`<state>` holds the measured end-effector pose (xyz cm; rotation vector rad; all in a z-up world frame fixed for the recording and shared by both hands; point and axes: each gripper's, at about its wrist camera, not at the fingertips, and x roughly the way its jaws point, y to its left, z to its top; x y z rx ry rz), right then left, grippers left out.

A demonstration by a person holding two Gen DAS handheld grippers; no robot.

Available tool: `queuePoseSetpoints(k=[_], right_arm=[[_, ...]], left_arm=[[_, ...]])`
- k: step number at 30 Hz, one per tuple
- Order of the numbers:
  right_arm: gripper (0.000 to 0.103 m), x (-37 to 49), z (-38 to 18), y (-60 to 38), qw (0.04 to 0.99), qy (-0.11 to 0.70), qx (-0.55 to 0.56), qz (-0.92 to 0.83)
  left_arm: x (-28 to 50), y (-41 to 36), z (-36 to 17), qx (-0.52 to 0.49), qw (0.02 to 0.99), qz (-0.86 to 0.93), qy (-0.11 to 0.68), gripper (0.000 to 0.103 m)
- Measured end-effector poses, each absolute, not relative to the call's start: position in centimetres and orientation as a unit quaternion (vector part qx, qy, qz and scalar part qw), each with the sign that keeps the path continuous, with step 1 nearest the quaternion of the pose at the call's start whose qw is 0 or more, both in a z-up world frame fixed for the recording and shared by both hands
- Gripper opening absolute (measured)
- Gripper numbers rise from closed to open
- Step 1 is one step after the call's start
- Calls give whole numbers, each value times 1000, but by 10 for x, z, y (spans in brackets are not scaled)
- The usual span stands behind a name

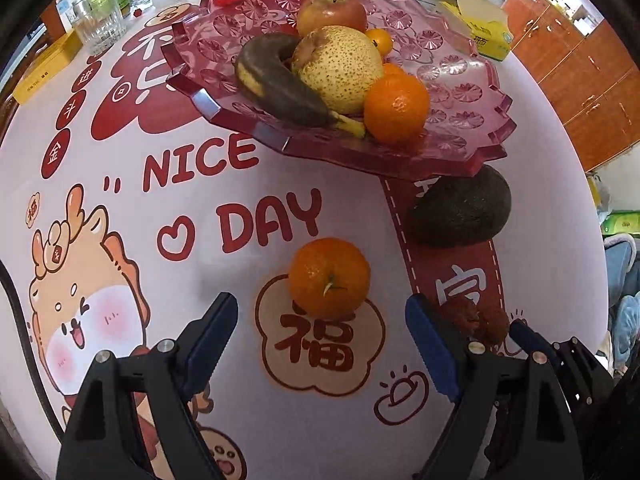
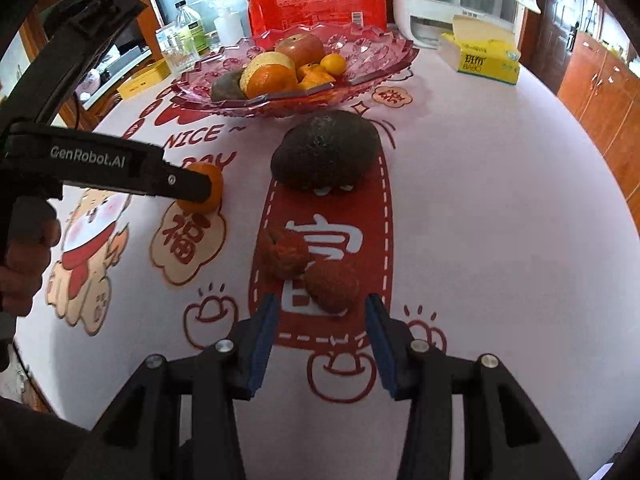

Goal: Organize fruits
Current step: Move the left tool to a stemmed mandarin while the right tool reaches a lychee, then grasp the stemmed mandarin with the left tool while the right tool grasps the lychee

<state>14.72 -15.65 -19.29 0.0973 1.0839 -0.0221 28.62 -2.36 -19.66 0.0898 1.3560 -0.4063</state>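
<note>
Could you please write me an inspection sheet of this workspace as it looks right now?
Surface: table under a white cloth printed with red cartoons and lettering.
Job's things: pink fruit tray holding an apple, pear, dark banana and oranges; on the cloth, a loose orange, a dark avocado and two lychees.
Clutter: tissue box, red packet, glass, bottles, yellow box.
Grippers: left gripper open, the loose orange just ahead of it; right gripper open, just short of the lychees.
Cables: one dark cable at the table's left edge.
Surroundings: wooden cabinets.
</note>
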Motion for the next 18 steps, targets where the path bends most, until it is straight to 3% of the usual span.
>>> queuePoseSetpoints(k=[6, 12, 18], right_arm=[[45, 156, -195, -157, 859, 509, 44, -28], [44, 162, -196, -155, 859, 510, 43, -33], [31, 165, -196, -149, 856, 516, 36, -24]], left_arm=[[291, -20, -202, 8, 773, -199, 602, 84], [303, -20, -220, -11, 760, -205, 616, 68], [306, -18, -225, -28, 763, -217, 609, 46]])
